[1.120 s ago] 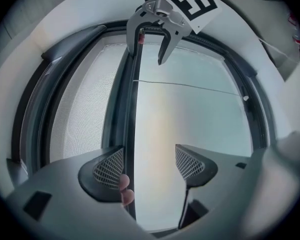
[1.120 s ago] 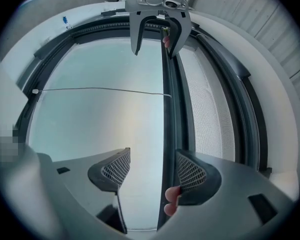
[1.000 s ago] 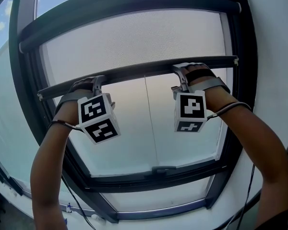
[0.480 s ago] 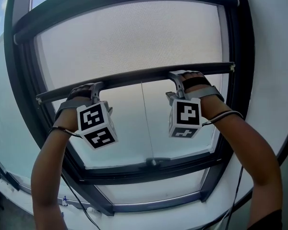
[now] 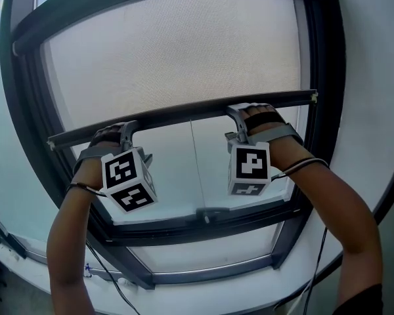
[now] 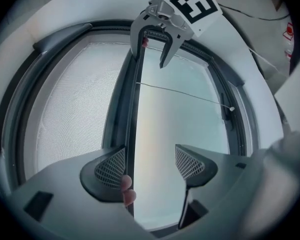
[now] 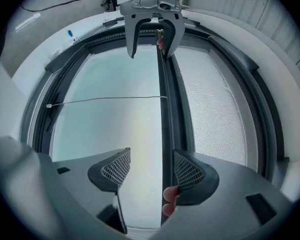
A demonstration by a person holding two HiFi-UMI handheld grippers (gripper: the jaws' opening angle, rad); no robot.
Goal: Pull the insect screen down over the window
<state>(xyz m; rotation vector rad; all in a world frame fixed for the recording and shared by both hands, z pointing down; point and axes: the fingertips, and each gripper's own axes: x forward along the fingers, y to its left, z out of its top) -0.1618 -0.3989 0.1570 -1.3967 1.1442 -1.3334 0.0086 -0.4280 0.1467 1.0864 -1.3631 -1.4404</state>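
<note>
On the pull bar (image 5: 184,113): left hand-held gripper (image 6: 150,166) and right hand-held gripper (image 7: 150,170), both with jaws apart.
In each, the bar runs between the jaws, close against the screen-side pad and seemingly touching it, with the person's fingertips (image 6: 127,190) curled over it. The insect screen (image 5: 171,51) covers the upper part of the window (image 5: 203,225). Bare glass (image 5: 184,169) shows below the bar.
</note>
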